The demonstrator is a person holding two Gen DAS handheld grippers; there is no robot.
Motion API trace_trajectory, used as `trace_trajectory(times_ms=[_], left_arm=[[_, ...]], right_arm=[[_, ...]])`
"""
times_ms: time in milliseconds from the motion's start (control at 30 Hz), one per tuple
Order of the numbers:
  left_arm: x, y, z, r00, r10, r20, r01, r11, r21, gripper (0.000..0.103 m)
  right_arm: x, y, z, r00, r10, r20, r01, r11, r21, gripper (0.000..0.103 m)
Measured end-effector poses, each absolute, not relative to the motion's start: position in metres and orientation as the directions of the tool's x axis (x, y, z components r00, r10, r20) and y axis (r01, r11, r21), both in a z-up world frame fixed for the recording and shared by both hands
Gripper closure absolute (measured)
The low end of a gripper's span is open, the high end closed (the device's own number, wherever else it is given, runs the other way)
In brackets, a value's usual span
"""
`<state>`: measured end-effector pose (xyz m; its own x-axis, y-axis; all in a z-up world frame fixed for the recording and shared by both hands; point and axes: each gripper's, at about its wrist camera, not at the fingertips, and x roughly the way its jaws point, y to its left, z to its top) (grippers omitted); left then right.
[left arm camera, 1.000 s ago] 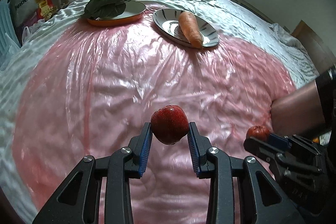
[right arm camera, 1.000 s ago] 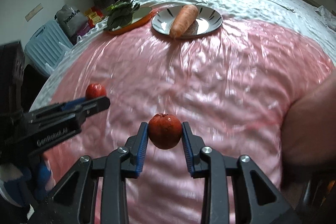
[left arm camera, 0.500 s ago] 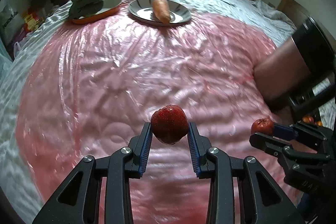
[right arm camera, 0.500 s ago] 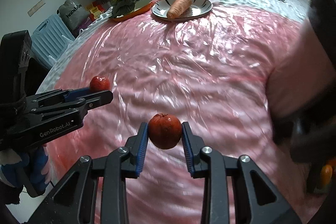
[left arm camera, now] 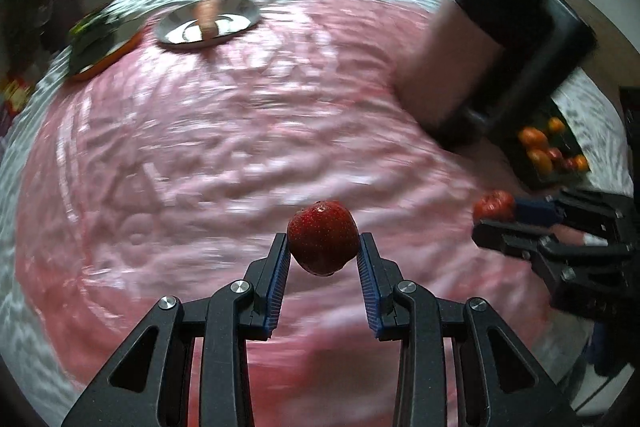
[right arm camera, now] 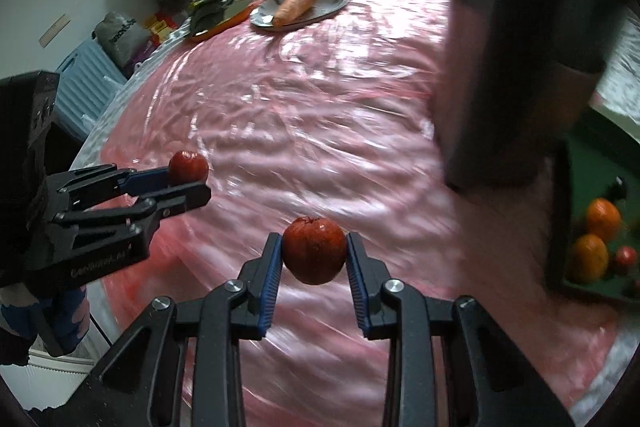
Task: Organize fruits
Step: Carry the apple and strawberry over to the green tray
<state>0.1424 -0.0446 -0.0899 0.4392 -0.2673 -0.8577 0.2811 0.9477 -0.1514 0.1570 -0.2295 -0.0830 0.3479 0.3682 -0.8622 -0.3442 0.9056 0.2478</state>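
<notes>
My left gripper (left arm camera: pixel 323 259) is shut on a dark red round fruit (left arm camera: pixel 322 242) and holds it above the pink cloth. My right gripper (right arm camera: pixel 314 259) is shut on a second red fruit (right arm camera: pixel 314 249), also held in the air. Each gripper shows in the other's view: the right one with its fruit (left arm camera: pixel 493 205) at the right edge, the left one with its fruit (right arm camera: pixel 188 167) at the left. A dark tray (right arm camera: pixel 560 227) with oranges (right arm camera: pixel 590 257) and small red fruits lies at the far right, also seen in the left wrist view (left arm camera: pixel 536 171).
A silver plate (right arm camera: pixel 334 7) with a carrot (right arm camera: pixel 294 6) and an orange dish of leafy greens (right arm camera: pixel 210 14) stand at the far end of the cloth-covered surface. A person's arm and dark sleeve (right arm camera: pixel 520 47) fill the right side. A blue crate (right arm camera: pixel 86 83) stands beyond the left edge.
Both grippers have swung to the right with their fruits still held. The fruit tray has come into view at the right, and the plates have slid left and farther off.
</notes>
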Motion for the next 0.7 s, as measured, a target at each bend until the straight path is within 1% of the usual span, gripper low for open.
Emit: trace_trajectory(times_ms=[400, 700], left_arm=[[0.131, -0.177, -0.075, 0.359, -0.416, -0.836, 0.485, 0.848, -0.213, 0.074], [0.15, -0.269, -0.058, 0.34, -0.496, -0.799, 0.567, 0.786, -0.247, 0.074]], right_arm=[[0.147, -0.355, -0.075, 0.417, 0.239, -0.877, -0.145, 0.97, 0.196, 0.048], [0.161, -0.452, -0.069, 0.493, 0.146, -0.858, 0.003, 0.986, 0.169, 0.048]])
